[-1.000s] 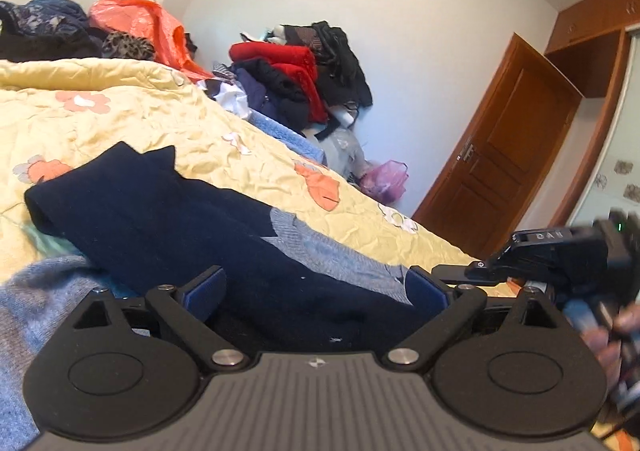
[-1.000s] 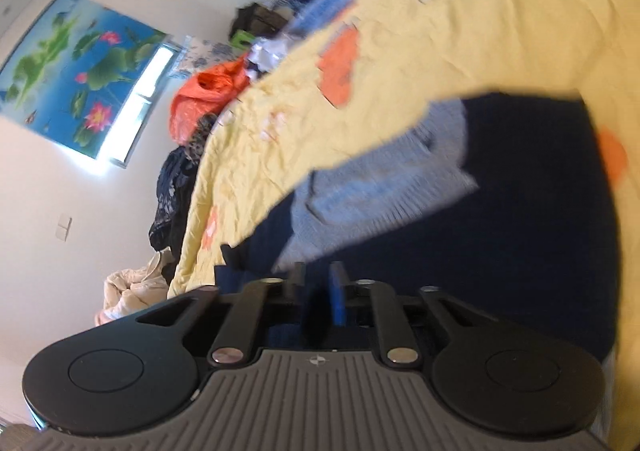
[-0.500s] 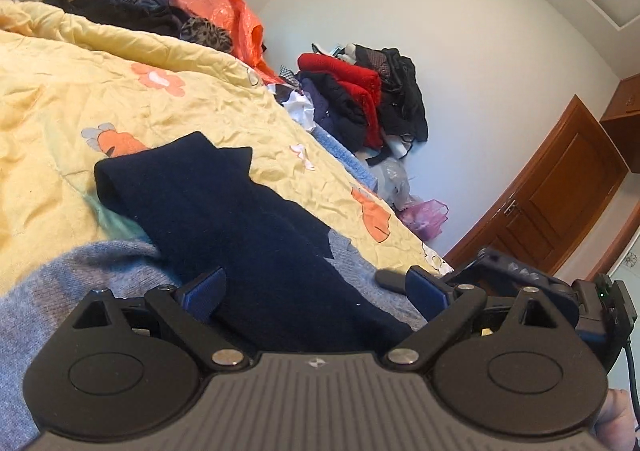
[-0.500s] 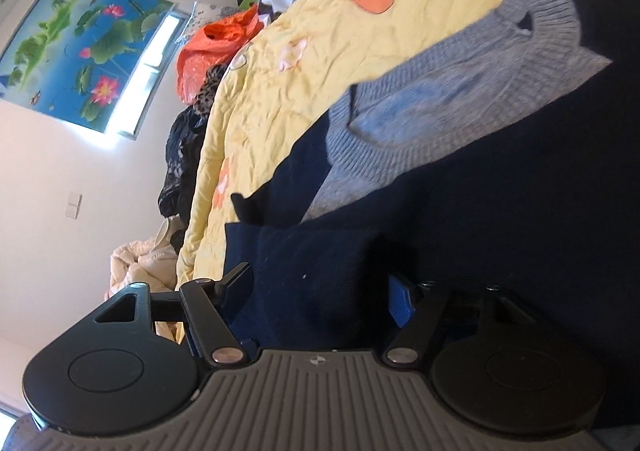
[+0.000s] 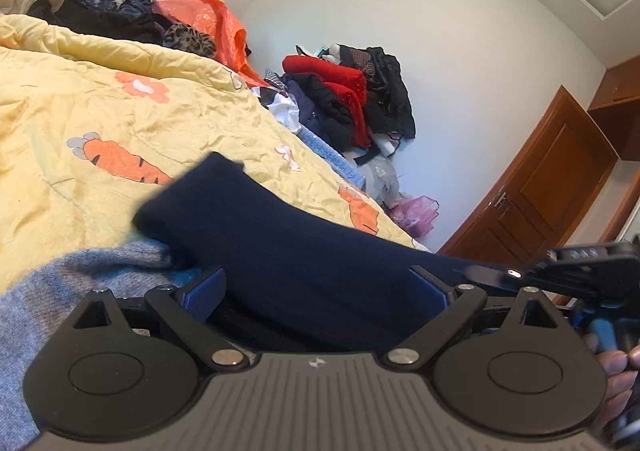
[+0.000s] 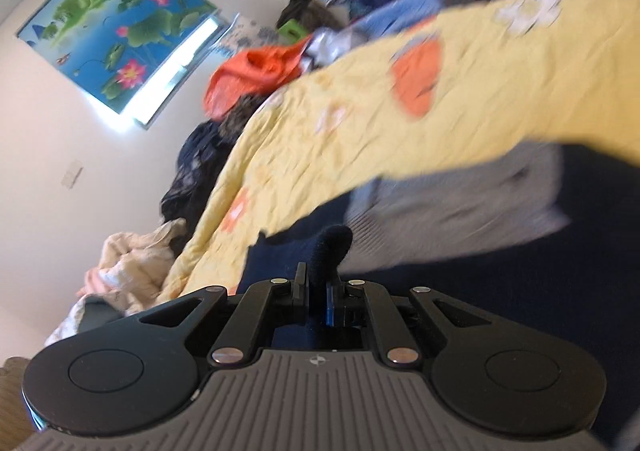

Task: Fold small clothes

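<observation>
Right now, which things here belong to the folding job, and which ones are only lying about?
Job:
- navy sweater on the yellow quilt
- right gripper, jaws shut on a navy fold
- left gripper, jaws open around the sweater

Lying about:
- red and black clothes pile
- orange bag
- pink bag
- lotus poster

You are working over a dark navy knitted sweater [image 5: 288, 243] with grey-blue ribbed trim [image 6: 456, 207]. Under it lies a pale yellow quilted bedspread [image 5: 80, 111] printed with orange carrots and flowers. Your black plastic grippers carry blue finger pads [image 5: 206, 287]. Beyond you see a bright orange plastic bag [image 5: 208, 23], a red folded garment [image 5: 332, 75], a reddish-brown wooden door [image 5: 548, 179] and a blue wall picture with pink lotus flowers and green leaves [image 6: 116, 27].
</observation>
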Demonstrator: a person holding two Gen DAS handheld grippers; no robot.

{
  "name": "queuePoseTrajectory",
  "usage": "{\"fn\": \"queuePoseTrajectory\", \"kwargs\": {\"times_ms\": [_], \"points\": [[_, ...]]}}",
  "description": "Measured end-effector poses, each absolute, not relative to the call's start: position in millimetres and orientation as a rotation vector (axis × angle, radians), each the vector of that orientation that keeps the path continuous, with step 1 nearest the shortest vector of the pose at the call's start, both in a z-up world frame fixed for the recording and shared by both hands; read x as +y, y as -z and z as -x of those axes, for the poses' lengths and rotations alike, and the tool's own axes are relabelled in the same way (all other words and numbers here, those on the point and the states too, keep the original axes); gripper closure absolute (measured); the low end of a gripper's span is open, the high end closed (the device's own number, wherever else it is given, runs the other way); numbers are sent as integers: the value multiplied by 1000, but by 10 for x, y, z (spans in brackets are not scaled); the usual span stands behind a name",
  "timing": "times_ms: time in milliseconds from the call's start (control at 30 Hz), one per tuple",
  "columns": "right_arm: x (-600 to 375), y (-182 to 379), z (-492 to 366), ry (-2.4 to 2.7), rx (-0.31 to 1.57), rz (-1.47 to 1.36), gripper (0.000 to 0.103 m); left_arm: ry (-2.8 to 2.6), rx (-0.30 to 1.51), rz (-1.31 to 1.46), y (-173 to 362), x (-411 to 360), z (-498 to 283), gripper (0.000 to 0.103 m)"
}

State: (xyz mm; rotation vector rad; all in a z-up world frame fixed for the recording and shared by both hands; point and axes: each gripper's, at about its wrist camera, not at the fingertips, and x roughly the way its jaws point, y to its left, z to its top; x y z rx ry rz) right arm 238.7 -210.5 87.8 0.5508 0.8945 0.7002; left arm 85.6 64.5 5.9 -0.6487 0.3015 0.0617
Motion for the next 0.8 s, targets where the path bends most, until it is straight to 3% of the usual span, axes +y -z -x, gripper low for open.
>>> {"fn": "queuePoseTrajectory", "kwargs": {"times_ms": [267,433,533,600,700,800], "points": [[-3324,-676,-2458,-460,899,-626,86,-53,314,633,-59,610,-885,6],[-3390,-276,-2400,-382,946,-641,86,-52,317,599,-69,558,-886,6],[-3421,-180,-2365,-321,937,-716,65,-61,324,575,-92,532,-883,6],[-3442,-301,-2248,-244,833,-716,50,-73,351,532,-161,488,-908,6],[-3288,-607,-1948,-199,614,-544,44,-76,340,439,-356,396,-998,6],[-2923,-646,-1847,-307,608,-432,40,-30,336,275,-547,234,-1324,6]]}}
